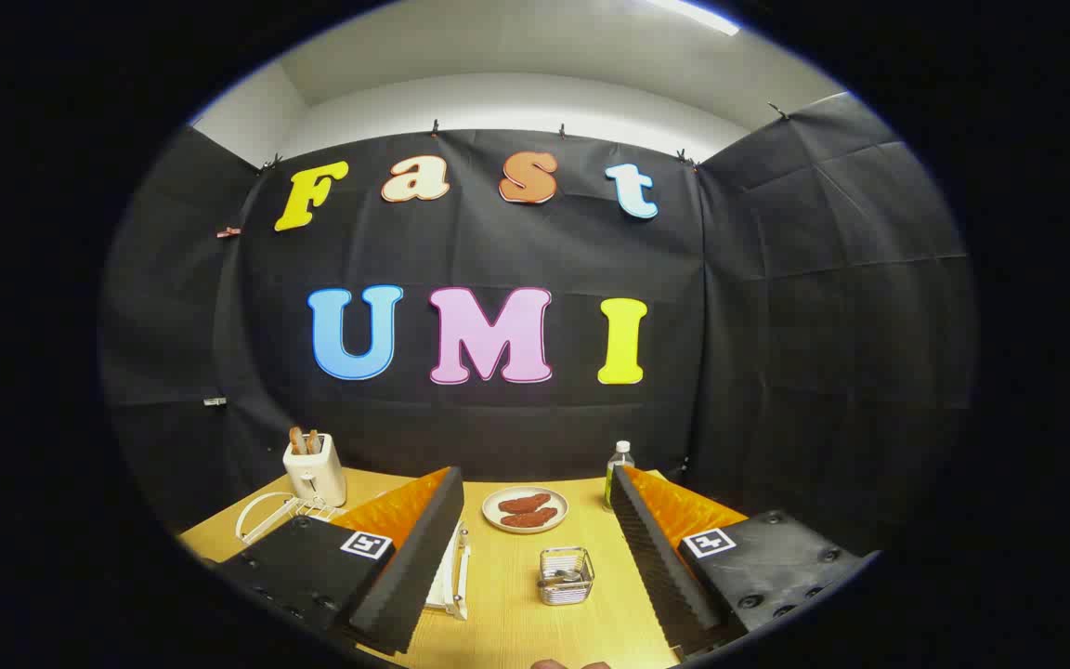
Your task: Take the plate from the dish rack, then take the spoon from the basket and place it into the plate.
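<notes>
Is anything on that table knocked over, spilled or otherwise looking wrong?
Nothing stands out. The toaster, bottle and wire basket stand upright on the table, the food sits on its plate, and the open gripper holds nothing.

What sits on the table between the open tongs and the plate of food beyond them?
In the gripper view, a small wire basket stands on the wooden table between the open tongs, short of the plate.
</notes>
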The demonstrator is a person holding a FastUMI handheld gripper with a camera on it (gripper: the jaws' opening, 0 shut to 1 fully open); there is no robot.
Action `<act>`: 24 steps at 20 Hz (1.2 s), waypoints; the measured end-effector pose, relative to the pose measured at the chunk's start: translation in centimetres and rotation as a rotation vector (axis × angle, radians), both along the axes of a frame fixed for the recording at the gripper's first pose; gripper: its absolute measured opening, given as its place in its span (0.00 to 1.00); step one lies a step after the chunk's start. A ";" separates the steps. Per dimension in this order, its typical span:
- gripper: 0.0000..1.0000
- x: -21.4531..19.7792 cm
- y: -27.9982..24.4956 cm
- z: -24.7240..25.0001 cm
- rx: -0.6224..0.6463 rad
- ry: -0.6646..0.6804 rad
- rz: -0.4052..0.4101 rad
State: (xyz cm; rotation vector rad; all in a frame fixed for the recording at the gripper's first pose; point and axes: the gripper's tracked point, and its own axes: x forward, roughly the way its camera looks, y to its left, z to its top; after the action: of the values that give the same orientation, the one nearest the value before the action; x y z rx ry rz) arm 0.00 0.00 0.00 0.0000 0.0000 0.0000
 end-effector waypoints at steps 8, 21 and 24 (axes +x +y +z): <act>0.97 0.7 0.2 -1.2 0.026 0.035 -0.020; 0.98 2.9 2.1 -1.6 0.000 0.066 0.011; 0.97 4.2 3.7 -1.2 0.004 0.079 0.040</act>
State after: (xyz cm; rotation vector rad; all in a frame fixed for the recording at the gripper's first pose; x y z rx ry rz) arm 4.15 3.72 -1.24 0.0036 0.0787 0.0403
